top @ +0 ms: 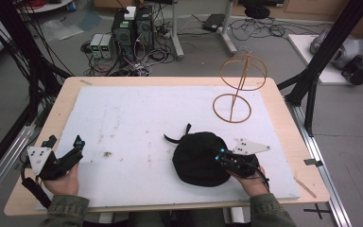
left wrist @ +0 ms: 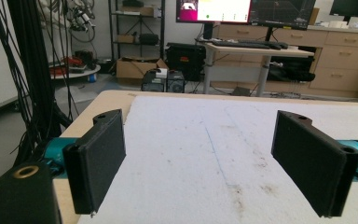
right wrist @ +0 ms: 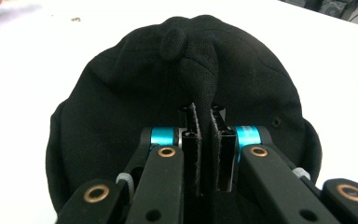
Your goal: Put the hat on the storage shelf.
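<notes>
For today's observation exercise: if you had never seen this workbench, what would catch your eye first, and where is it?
First, the black cap lying on the white board near its front edge, right of centre, with the right gripper shut on a pinched ridge of its fabric. Next, the wooden wire stand upright at the far right corner. The left gripper rests at the board's left edge, jaws wide open with nothing between them.

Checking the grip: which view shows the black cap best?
The right gripper view: the black cap lies close up, a fold of its crown pinched in the right claw. The high view shows it smaller, whole on the white board.
</notes>
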A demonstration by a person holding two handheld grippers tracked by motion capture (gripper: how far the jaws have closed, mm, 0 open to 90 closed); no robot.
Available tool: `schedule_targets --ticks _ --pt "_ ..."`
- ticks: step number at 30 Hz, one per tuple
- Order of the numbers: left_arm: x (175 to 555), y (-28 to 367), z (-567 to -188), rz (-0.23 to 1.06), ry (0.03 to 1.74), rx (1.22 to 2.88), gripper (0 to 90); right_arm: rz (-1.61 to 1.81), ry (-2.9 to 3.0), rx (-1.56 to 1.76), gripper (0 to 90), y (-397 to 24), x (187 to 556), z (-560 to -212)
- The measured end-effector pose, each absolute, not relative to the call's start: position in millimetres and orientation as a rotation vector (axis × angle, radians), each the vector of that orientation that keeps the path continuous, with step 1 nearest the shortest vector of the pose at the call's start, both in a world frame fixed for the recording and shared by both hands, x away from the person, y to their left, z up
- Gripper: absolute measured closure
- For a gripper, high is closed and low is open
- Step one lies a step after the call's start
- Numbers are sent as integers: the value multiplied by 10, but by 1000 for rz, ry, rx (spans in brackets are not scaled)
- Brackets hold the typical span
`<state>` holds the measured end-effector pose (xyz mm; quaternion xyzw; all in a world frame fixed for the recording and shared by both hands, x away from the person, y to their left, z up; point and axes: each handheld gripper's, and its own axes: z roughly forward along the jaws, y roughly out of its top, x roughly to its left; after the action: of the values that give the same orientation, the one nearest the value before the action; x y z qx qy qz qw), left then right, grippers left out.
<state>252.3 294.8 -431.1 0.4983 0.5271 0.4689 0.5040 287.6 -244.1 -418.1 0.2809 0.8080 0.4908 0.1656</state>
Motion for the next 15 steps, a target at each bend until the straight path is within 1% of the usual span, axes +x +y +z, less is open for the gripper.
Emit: schedule_targets --ticks 15 --pt "2525 2945 -4312 1133 1273 1206 178 1453 2190 847 861 -2420 2884 -4120"
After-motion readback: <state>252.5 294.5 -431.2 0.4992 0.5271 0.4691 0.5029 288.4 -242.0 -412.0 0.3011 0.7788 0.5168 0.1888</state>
